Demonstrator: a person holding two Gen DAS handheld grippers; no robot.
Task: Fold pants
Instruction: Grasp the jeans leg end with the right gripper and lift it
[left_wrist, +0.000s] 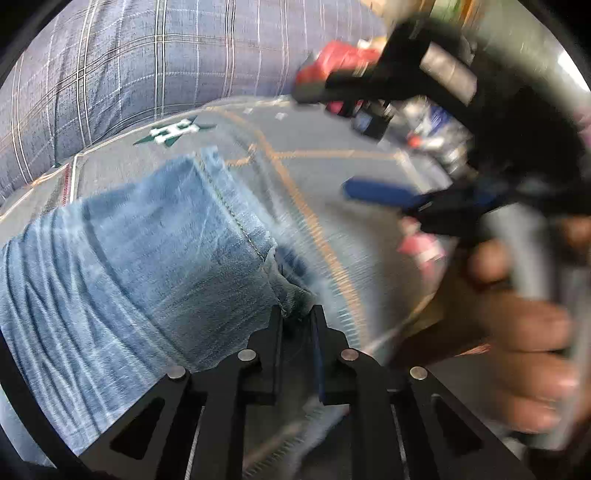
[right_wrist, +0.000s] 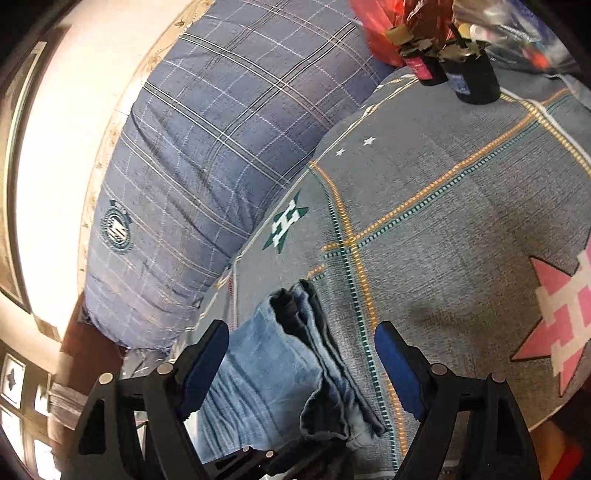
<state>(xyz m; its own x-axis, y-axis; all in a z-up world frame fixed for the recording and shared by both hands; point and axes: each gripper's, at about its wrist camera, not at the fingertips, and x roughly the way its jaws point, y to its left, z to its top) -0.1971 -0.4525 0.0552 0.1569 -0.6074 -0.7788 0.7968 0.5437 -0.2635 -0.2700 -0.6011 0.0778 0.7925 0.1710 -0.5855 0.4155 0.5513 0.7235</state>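
Left wrist view: close, steeply downward on jeans (left_wrist: 147, 258). Right wrist view: close, shallower, jeans at 6 o'clock. Shared: jeans, bedsheet (right_wrist: 461, 240), plaid pillow (right_wrist: 221, 129).

Home bedrm, bedsheet (right_wrist: 461, 240), plaid pillow (right_wrist: 207, 155) (big)

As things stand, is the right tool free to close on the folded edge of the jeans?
Probably yes. The right tool stands open with the jeans lying between its fingers, nothing over the denim there, while the left tool pinches another edge.
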